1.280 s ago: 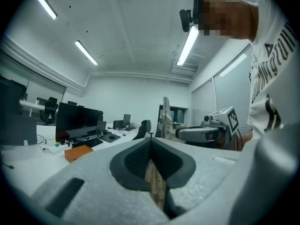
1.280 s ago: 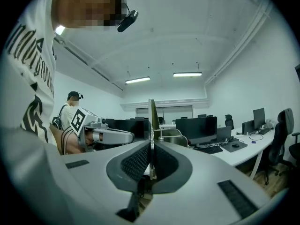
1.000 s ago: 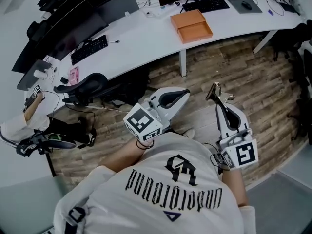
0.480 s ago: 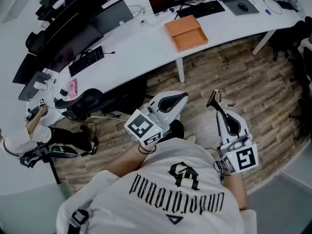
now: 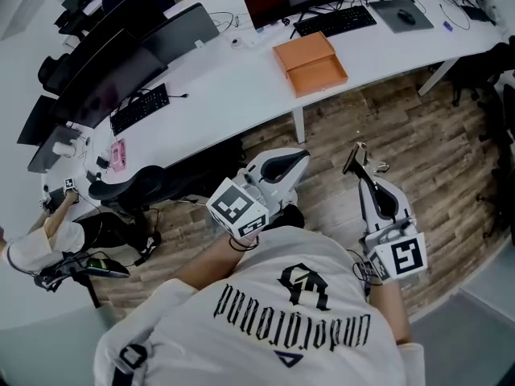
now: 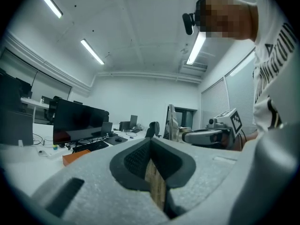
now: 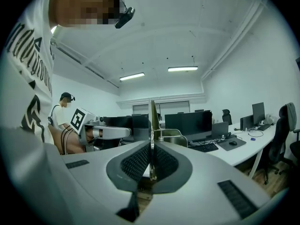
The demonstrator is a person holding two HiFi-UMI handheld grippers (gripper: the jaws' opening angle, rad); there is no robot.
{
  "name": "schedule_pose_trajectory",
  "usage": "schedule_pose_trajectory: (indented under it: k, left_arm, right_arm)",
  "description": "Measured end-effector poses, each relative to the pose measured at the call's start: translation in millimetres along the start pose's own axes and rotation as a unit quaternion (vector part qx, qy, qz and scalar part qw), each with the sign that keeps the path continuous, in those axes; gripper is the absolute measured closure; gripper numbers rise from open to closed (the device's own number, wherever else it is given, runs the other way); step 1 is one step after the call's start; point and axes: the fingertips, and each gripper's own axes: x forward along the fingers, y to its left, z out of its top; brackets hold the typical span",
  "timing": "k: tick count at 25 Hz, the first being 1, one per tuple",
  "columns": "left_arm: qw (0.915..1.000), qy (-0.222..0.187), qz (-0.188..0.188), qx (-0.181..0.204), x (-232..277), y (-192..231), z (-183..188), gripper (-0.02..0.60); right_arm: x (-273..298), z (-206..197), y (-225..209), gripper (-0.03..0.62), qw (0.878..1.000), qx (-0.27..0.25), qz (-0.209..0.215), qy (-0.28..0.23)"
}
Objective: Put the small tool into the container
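My right gripper (image 5: 364, 174) is shut on a small thin metal tool (image 5: 357, 156), which sticks out past its tips above the wooden floor. In the right gripper view the tool (image 7: 151, 121) stands upright, clamped between the pads of the right gripper (image 7: 151, 161). My left gripper (image 5: 302, 158) hangs beside it at the left, shut with nothing in it; the left gripper (image 6: 151, 146) shows only a strip of floor under its pads. The orange open container (image 5: 310, 63) lies on the white desk (image 5: 241, 87), well ahead of both grippers. It shows again as the orange container (image 6: 75, 157).
Keyboards (image 5: 335, 21), monitors (image 5: 121, 71) and cables cover the back of the desk. A white desk leg (image 5: 299, 123) stands between me and the container. A black office chair (image 5: 129, 187) and another person (image 5: 36, 252) are at the left.
The head view has shifted slightly, so the desk and container sit a little lower in the picture. Both grippers stay in much the same place, the right one still shut on the tool.
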Motion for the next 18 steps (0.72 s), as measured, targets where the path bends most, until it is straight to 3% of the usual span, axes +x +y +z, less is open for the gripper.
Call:
schedule_pose_trajectory:
  k: [7, 18]
  left_arm:
    - [0.9999, -0.011, 0.001, -0.008, 12.3, 71.8, 11.0, 0.566]
    - [0.9998, 0.009, -0.020, -0.006, 19.6, 166.0, 28.7, 0.566]
  right_arm:
    - [69.2, 15.3, -17.8, 0.579, 1.000, -0.008, 0.002, 0.006]
    - [169.4, 30.1, -29.1, 0.579, 1.000, 0.007, 0.000, 0.009]
